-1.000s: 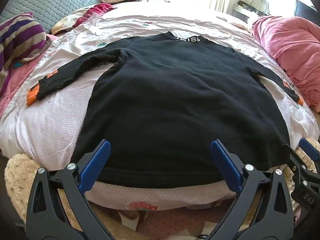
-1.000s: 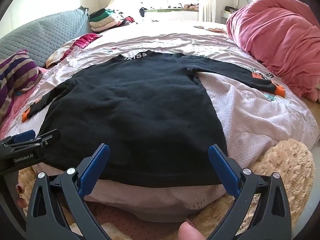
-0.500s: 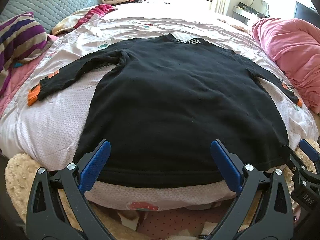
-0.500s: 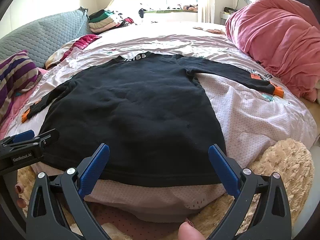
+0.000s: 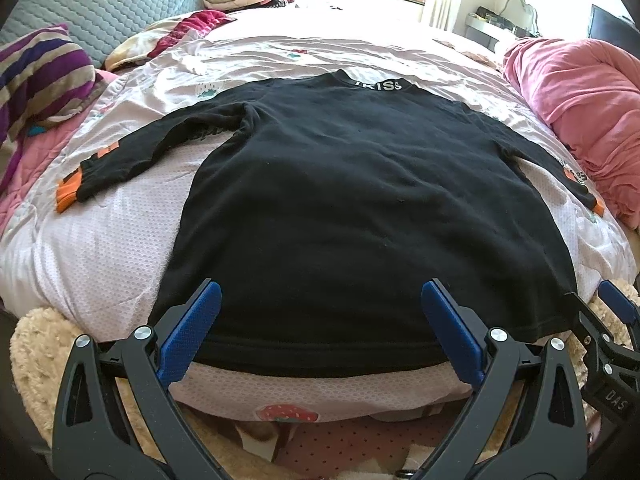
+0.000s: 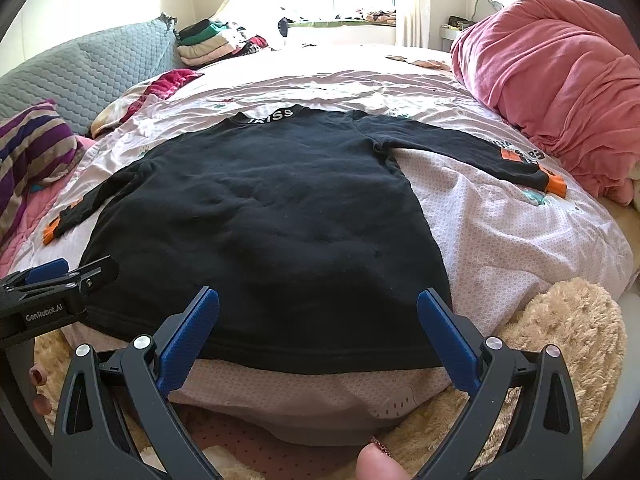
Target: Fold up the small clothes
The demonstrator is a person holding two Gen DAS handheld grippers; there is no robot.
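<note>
A black long-sleeved shirt [image 5: 360,200] lies flat on the bed, collar away from me, sleeves spread with orange cuffs [image 5: 68,194]. It also shows in the right wrist view [image 6: 272,232]. My left gripper [image 5: 320,300] is open and empty, its blue pads just above the shirt's near hem. My right gripper [image 6: 318,304] is open and empty over the hem too. The right gripper shows at the right edge of the left wrist view [image 5: 608,328]; the left gripper shows at the left edge of the right wrist view [image 6: 60,284].
A pink-white quilt [image 5: 100,248] covers the bed. A pink duvet heap [image 6: 560,92] lies at the right. A striped pillow [image 5: 40,76] and grey headboard [image 5: 108,4] are at the left. Folded clothes [image 6: 212,40] sit at the back. A beige fluffy blanket [image 6: 560,340] hangs at the near edge.
Both grippers have edged very slightly forward and up; the shirt has not moved and both jaws stay open.
</note>
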